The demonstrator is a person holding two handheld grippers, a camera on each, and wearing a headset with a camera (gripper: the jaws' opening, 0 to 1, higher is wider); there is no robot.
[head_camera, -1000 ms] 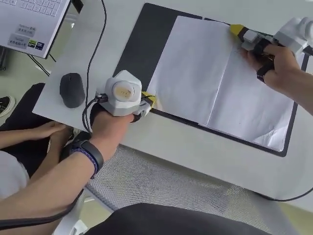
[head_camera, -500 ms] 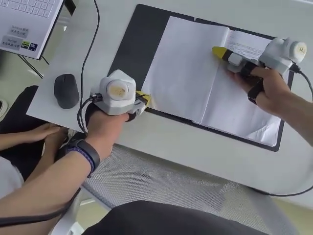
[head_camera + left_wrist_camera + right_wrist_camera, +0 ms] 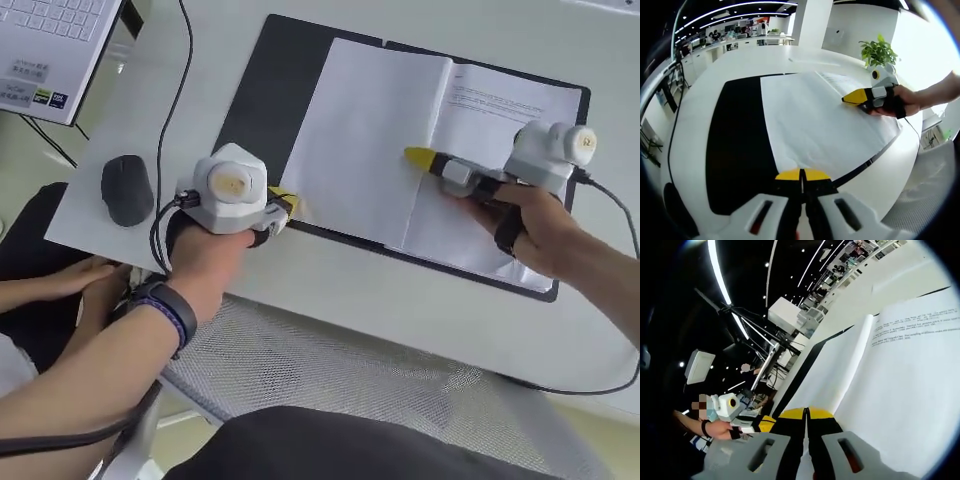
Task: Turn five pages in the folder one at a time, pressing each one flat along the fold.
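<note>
A black folder (image 3: 268, 92) lies open on the white table. Its left page (image 3: 368, 125) is blank and its right page (image 3: 512, 105) has printed lines at the top. My right gripper (image 3: 418, 158) is shut, and its yellow tips rest on the paper at the fold, about halfway down. In the right gripper view the tips (image 3: 806, 413) touch the white sheet beside the fold. My left gripper (image 3: 284, 205) is shut, with its tips (image 3: 801, 175) at the near left corner of the left page. The right gripper (image 3: 856, 96) is also in the left gripper view.
A dark mouse (image 3: 125, 190) and a laptop (image 3: 50, 45) sit left of the folder, with a black cable (image 3: 176, 90) between them. A mesh chair (image 3: 330, 360) is below the table edge. Another person's hand (image 3: 62, 275) rests at the far left.
My right gripper has come from the folder's top right corner down and left onto the fold. The left gripper has stayed at the page corner. The head camera has shifted.
</note>
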